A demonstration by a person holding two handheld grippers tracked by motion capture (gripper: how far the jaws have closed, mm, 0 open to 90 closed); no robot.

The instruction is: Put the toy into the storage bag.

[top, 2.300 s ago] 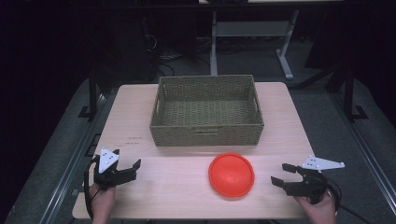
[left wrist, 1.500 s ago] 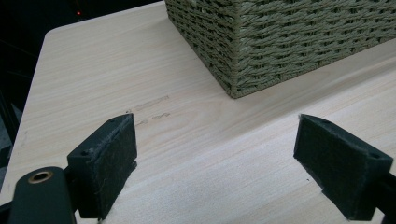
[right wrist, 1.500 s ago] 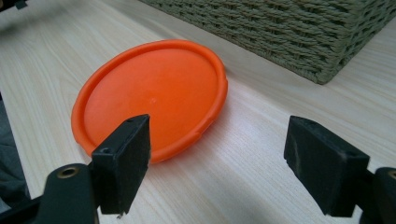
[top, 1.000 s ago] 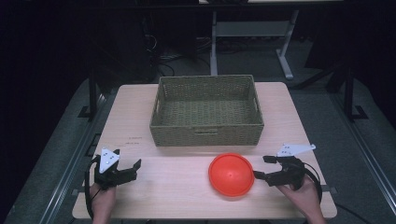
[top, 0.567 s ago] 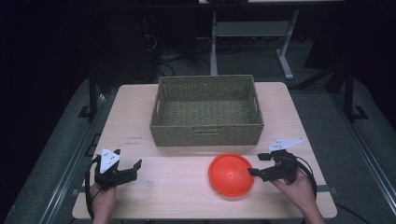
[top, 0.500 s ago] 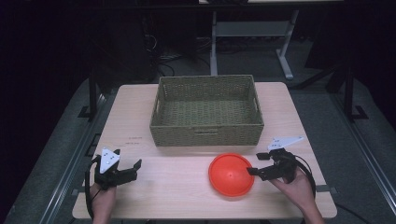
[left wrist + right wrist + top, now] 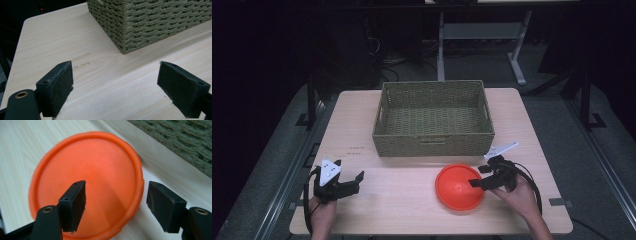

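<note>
Jaws of the right gripper spread apart, straddling the near rim of the orange disc lying before the wicker basket. Left gripper released, holding nothing.

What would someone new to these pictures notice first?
The bright orange disc on the table's near right part grabs the eye, with the right claw open astride its rim, one jaw over the disc and one outside it. Next comes the empty woven basket at the table's middle, just behind the disc. The left claw sits open at the near left.
</note>
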